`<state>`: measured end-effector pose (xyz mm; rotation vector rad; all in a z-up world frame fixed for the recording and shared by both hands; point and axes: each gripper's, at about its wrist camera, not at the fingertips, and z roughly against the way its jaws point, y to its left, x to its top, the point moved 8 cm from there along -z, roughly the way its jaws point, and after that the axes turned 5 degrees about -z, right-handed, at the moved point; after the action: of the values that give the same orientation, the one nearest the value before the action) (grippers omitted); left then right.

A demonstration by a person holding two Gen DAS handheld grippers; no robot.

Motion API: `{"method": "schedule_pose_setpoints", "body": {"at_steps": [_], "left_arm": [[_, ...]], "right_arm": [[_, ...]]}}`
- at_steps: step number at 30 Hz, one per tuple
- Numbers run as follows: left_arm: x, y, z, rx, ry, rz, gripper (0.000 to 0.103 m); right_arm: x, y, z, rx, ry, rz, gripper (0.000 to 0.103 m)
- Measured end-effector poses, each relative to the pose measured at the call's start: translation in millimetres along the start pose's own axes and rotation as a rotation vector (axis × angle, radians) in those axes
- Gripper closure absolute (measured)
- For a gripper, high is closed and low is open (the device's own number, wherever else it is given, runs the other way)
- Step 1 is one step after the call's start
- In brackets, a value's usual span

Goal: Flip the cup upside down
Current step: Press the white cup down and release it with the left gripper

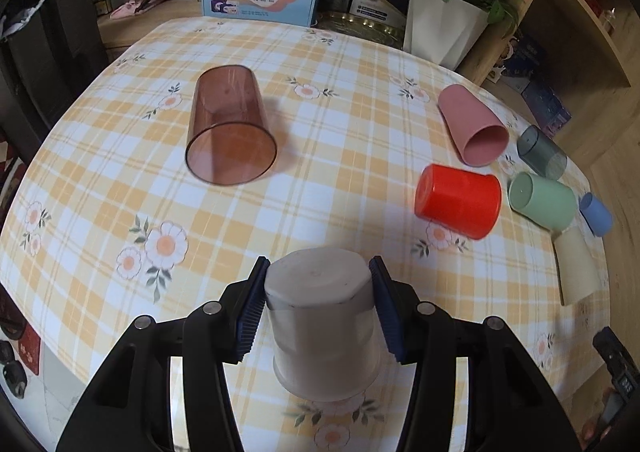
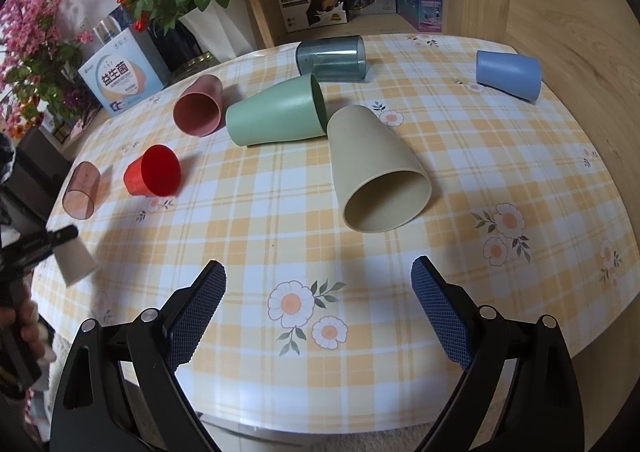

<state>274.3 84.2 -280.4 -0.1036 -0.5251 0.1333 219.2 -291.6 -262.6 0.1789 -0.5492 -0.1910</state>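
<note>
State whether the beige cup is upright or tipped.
Tipped: the beige cup lies on its side, its open mouth facing the right gripper.

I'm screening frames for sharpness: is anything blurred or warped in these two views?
Left wrist view: the white cup in the left claw looks smeared along its lower half; the table edge bows from fisheye. Right wrist view: the right claw and beige cup are crisp; the white cup at far left is blurred.

Two grippers, left (image 1: 318, 300) and right (image 2: 318, 316): glossy black plastic linkage arms with slotted cut-outs, round silver pivot screws, dark blue ribbed rubber pads (image 2: 440, 316) on each finger.
</note>
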Motion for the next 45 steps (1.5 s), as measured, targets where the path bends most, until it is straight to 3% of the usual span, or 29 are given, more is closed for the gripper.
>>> {"method": "schedule_pose_setpoints", "body": {"at_steps": [11, 30, 45], "left_arm": [[6, -15, -5, 0.035, -0.073, -0.082, 0.054], [-23, -21, 1, 0.033, 0.046, -0.109, 0.054], [-37, -30, 0, 0.008, 0.078, -0.097, 0.051]], "right_arm": [[-3, -6, -5, 0.015, 0.030, -0.035, 0.012], [-4, -8, 1, 0.019, 0.035, -0.061, 0.012], [-5, -4, 19, 0.010, 0.020, -0.044, 0.012]]}}
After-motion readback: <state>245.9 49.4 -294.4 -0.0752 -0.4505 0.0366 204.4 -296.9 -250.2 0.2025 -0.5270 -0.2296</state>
